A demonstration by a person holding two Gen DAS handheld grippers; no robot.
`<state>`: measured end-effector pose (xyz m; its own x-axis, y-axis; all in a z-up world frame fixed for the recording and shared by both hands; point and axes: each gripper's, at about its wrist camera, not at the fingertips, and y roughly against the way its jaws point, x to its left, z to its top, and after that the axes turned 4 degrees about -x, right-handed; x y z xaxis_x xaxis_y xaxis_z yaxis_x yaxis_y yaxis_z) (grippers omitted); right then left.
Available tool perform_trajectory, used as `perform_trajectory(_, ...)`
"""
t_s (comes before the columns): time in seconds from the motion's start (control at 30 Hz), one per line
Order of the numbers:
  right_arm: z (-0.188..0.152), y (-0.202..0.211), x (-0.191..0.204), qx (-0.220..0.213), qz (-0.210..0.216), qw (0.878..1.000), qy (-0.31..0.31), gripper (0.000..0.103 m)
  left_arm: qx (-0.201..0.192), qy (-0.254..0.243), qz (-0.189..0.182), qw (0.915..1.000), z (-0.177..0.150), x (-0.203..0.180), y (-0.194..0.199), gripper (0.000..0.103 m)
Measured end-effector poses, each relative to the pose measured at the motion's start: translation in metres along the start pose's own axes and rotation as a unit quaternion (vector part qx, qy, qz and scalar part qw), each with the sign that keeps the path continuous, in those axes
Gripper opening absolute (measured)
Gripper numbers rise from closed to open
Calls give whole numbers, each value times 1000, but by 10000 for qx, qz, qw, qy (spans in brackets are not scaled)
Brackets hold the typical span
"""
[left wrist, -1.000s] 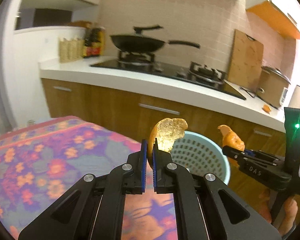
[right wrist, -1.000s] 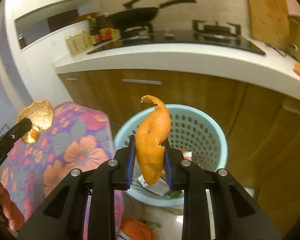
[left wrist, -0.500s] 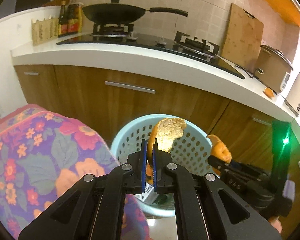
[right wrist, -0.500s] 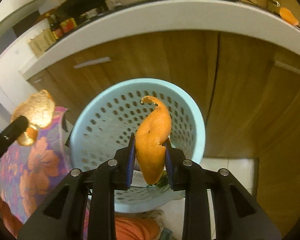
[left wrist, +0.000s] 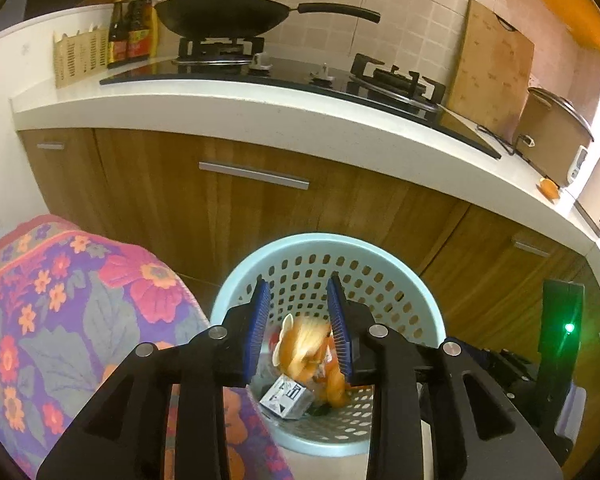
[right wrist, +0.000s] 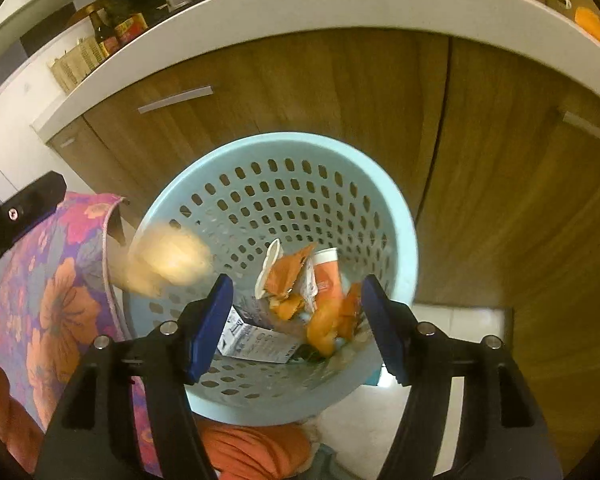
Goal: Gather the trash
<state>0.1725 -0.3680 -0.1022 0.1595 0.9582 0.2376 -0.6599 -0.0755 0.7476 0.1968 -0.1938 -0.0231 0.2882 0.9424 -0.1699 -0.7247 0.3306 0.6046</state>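
A light blue perforated basket (left wrist: 420, 292) (right wrist: 404, 232) stands on the floor in front of the wooden cabinets. My left gripper (left wrist: 298, 324) hovers over it, jaws opening, and a blurred piece of orange peel (left wrist: 304, 340) drops between the pads without touching them. The right wrist view shows that peel (right wrist: 168, 260) as a pale smear at the basket's left rim. My right gripper (right wrist: 296, 316) is also above the basket, jaws opening wide and empty. A long orange peel (right wrist: 328, 328) lies inside among the trash.
A carton (left wrist: 286, 396) and wrappers (right wrist: 284, 276) lie in the basket. A flowered cloth (left wrist: 60, 320) covers a table at the left. The counter (left wrist: 260, 108) above carries a wok (left wrist: 224, 20), a hob and a small orange piece (left wrist: 549, 188).
Both grippers came down over the basket and opened. The right one's long peel has dropped into the basket; the left one's peel has left the pads and is falling.
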Motion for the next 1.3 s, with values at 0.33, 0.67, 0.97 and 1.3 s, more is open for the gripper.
perform_trajectory(0.33, 3, 51, 17, -461, 73, 9986, 243, 63, -415, 1, -56, 9991, 1, 10, 48, 57)
perform_trajectory(0.67, 1, 114, 89, -1270, 64, 9866, 1020, 63, -1383, 137, 154, 9902, 2, 51, 143, 80)
perform_trajectory(0.97, -16, 148, 148, -1977, -179, 9691, 1465, 66, -1902, -1, 685, 9794, -11, 94, 198, 86)
perform_trajectory(1.3, -33, 159, 161, -2461, -255, 9621, 1146, 74, -2048, -16, 1231, 9710, -50, 118, 195, 87)
